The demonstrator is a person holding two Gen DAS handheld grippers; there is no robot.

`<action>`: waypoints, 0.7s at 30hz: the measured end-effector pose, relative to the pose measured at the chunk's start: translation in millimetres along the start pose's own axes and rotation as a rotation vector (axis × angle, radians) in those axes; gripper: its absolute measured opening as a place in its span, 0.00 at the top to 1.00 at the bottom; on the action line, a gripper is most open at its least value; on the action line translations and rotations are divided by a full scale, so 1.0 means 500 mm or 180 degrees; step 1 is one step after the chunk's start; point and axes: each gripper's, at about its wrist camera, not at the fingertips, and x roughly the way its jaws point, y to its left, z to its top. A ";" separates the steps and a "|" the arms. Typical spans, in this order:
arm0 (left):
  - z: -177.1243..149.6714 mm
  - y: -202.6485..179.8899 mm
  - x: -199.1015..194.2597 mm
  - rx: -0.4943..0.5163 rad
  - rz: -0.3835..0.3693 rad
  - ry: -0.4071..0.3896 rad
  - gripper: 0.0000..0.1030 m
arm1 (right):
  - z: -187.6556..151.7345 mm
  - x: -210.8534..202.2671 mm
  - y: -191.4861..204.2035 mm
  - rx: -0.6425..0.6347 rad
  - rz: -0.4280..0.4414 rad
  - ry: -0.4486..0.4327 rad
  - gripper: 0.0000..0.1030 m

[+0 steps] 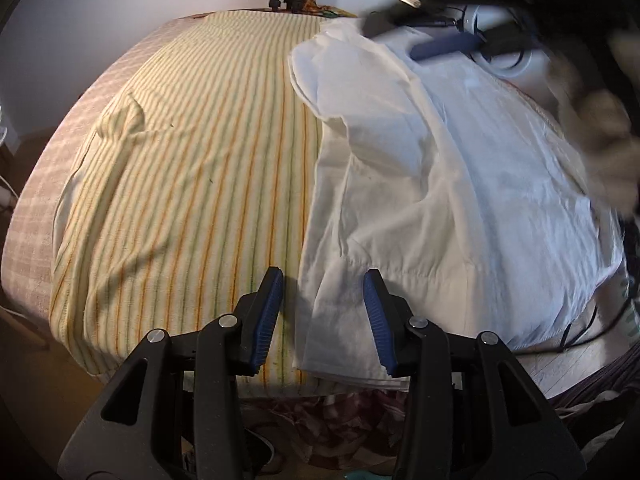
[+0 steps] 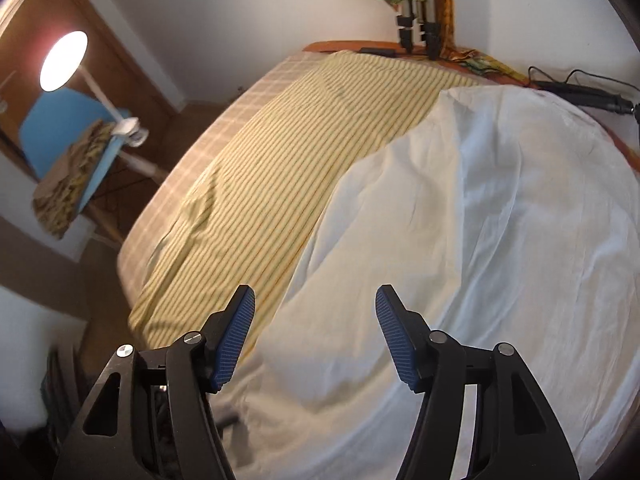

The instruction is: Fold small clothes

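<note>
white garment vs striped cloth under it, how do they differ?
The white garment is plain; the striped cloth has thin orange and green lines on pale yellow. The white garment lies rumpled and partly doubled over on the bed's right half, on top of the striped cloth, which is spread mostly flat with a few wrinkles. Neither is gripped.
</note>
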 end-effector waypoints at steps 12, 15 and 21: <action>-0.006 0.018 -0.029 -0.0186 -0.0435 -0.0048 0.97 | 0.137 0.138 -0.051 0.0154 -0.0343 -0.0056 0.39; -0.012 0.038 -0.050 -0.0279 -0.0543 -0.0083 0.98 | 0.142 0.164 -0.037 0.0031 -0.0384 -0.0009 0.39; -0.030 0.051 -0.064 -0.0353 -0.0616 -0.0098 0.98 | 0.137 0.227 -0.022 -0.0301 -0.0705 0.0072 0.55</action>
